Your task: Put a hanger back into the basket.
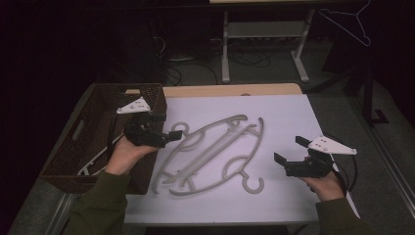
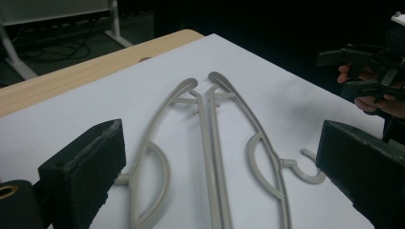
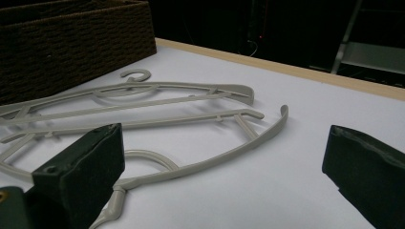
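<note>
Two grey plastic hangers lie flat on the white table top [image 1: 288, 112], back to back. The far hanger [image 1: 210, 128] [image 2: 157, 143] [image 3: 143, 88] has its hook beside the basket. The near hanger [image 1: 230, 171] [image 2: 260, 143] [image 3: 229, 143] has its hook toward the front edge. My left gripper [image 1: 177, 132] [image 2: 219, 157] is open just left of the far hanger's hook, jaws wide apart and holding nothing. At the right side of the table my right gripper [image 1: 288, 149] [image 3: 222, 167] is also open and empty, a little apart from the near hanger.
A dark brown wicker basket [image 1: 88, 142] [image 3: 71, 43] stands at the table's left side with white hangers [image 1: 93, 164] inside. A thin wire hanger [image 1: 350, 22] hangs at the back right. Desk legs and cables stand on the floor behind the table.
</note>
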A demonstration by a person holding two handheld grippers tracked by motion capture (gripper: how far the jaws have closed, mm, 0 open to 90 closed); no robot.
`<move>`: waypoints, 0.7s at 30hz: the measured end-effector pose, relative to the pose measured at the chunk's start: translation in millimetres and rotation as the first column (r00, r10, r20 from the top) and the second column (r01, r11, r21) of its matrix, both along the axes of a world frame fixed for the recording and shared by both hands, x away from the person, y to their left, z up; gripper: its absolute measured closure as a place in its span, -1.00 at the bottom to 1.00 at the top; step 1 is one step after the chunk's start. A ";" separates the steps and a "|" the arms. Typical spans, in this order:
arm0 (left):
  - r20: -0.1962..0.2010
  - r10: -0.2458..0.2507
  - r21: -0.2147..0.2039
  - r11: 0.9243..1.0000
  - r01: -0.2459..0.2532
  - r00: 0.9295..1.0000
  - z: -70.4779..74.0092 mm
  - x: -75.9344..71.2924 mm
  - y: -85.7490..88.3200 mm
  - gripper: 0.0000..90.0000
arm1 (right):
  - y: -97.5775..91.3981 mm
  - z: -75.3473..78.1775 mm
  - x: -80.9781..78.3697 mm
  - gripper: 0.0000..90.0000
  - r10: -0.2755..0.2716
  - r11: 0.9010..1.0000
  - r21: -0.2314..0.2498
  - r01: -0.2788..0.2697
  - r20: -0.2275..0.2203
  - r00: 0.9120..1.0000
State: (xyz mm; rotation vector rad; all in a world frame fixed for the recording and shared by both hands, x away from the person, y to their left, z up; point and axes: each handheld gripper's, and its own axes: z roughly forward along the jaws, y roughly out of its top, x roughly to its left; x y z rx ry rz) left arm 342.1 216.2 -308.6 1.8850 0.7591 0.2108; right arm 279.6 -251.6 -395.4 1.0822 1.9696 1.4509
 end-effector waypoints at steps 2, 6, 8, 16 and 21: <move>-0.002 -0.007 -0.001 1.000 0.007 1.000 -4.0 -0.9 -5.3 -0.95 | 1.2 -0.2 0.0 -0.99 0.003 1.000 -0.001 -0.003 -0.004 1.000; -0.016 -0.021 0.004 1.000 0.021 1.000 -11.9 -2.2 -13.8 -0.94 | 2.8 -0.4 0.6 -0.99 0.011 1.000 -0.006 -0.011 -0.004 1.000; -0.020 -0.024 0.011 1.000 0.024 1.000 -14.8 -2.7 -17.3 -0.91 | 3.6 -0.3 0.5 -0.99 0.014 1.000 -0.002 -0.014 -0.006 1.000; -0.043 -0.030 0.014 0.999 0.030 0.999 -26.3 -4.1 -32.4 -0.88 | 3.7 -0.1 -0.7 -0.99 0.017 1.000 -0.006 -0.017 -0.007 1.000; -0.051 -0.016 0.042 0.999 0.019 0.999 -34.8 -2.6 -40.7 -0.85 | 4.3 -0.4 -0.3 -0.99 0.021 1.000 -0.009 -0.021 -0.009 1.000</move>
